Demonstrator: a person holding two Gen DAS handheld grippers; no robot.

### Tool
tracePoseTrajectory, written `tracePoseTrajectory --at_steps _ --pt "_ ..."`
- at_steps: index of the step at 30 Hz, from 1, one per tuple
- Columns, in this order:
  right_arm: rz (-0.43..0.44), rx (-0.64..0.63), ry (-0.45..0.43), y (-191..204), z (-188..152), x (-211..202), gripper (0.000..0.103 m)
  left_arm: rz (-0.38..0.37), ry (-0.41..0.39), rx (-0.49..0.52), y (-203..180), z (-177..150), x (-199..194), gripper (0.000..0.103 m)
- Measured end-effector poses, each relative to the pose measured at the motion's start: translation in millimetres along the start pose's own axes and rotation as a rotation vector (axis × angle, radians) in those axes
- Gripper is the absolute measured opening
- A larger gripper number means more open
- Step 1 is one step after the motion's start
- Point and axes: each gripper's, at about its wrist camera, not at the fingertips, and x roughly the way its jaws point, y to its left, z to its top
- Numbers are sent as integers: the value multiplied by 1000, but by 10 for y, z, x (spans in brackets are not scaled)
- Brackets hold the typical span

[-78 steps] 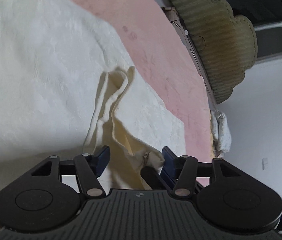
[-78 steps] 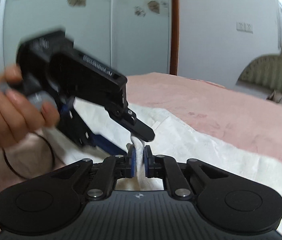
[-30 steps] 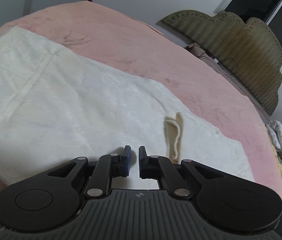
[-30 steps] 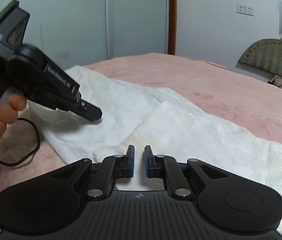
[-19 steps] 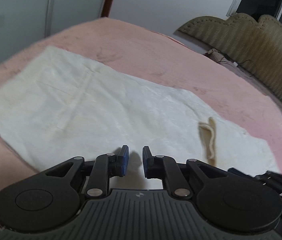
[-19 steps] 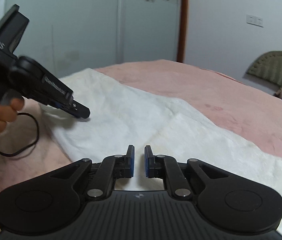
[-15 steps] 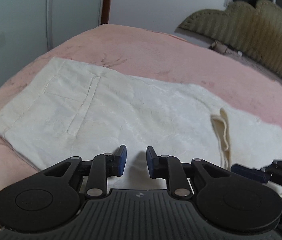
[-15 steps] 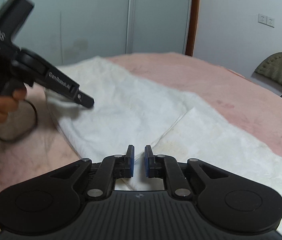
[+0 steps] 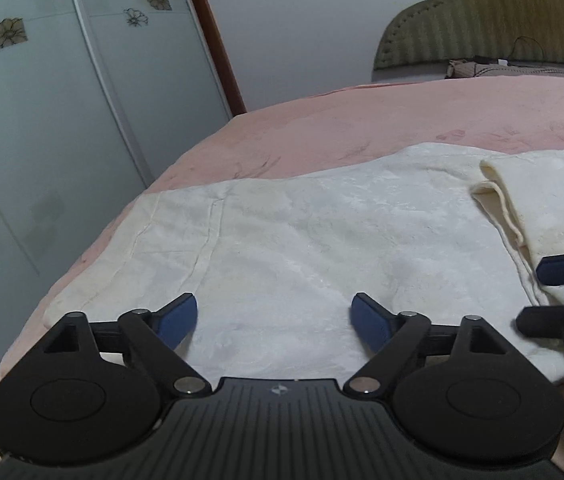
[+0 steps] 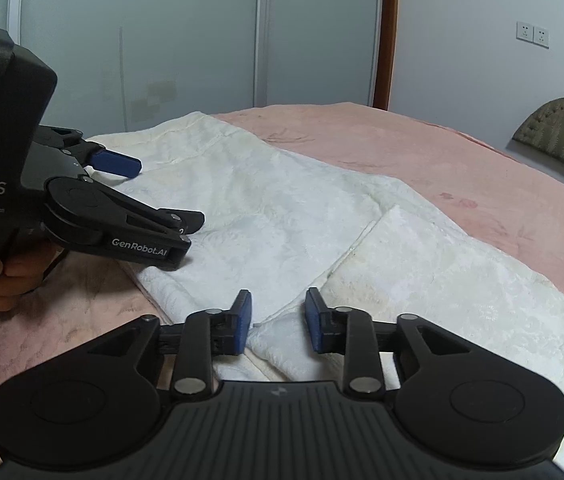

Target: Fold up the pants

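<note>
Cream-white pants [image 9: 301, 236] lie flat on a pink bed [image 9: 361, 128], with a folded layer [image 9: 541, 200] over their right part. My left gripper [image 9: 274, 318] is wide open and empty, low over the pants' near edge. In the right wrist view the pants [image 10: 282, 208] run from the far left to the right. My right gripper [image 10: 276, 322] is open and empty, its jaws on either side of the folded layer's corner [image 10: 282, 332]. The left gripper [image 10: 154, 196] shows at the left there, open over the pants.
The bed's near edge [image 10: 62, 320] falls off at the lower left. A wardrobe with frosted flowered doors [image 9: 62, 80] stands beyond the bed. An olive padded headboard [image 9: 481, 20] is at the far right. My hand [image 10: 6, 264] holds the left gripper.
Both grippers have opened from nearly shut, the left one wide. The left gripper has swung left toward the waist end. The right gripper has come down to the folded edge.
</note>
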Motion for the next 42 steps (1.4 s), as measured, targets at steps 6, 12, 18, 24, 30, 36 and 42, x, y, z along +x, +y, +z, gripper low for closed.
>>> tracePoseTrajectory --at_steps 6,12,18,24,30,36,42 --pt "-34 20 17 -34 2 24 75 -11 23 -69 114 -5 51 99" --pt "-51 21 22 -28 2 42 80 -9 24 -77 119 -7 52 101" --pt "-74 71 46 -107 -1 65 101 -17 29 -91 151 -6 79 103" --pt "-83 62 44 -84 -3 53 101 -19 30 -95 161 -6 87 103" --pt "-126 -23 -2 67 37 -21 101 -26 31 -104 166 -13 81 103" --pt "-90 -222 -89 426 176 -110 101 -62 11 -142 349 -8 -44 91" --pt "17 -345 -90 758 278 35 93 18 7 -295 924 -8 -163 91"
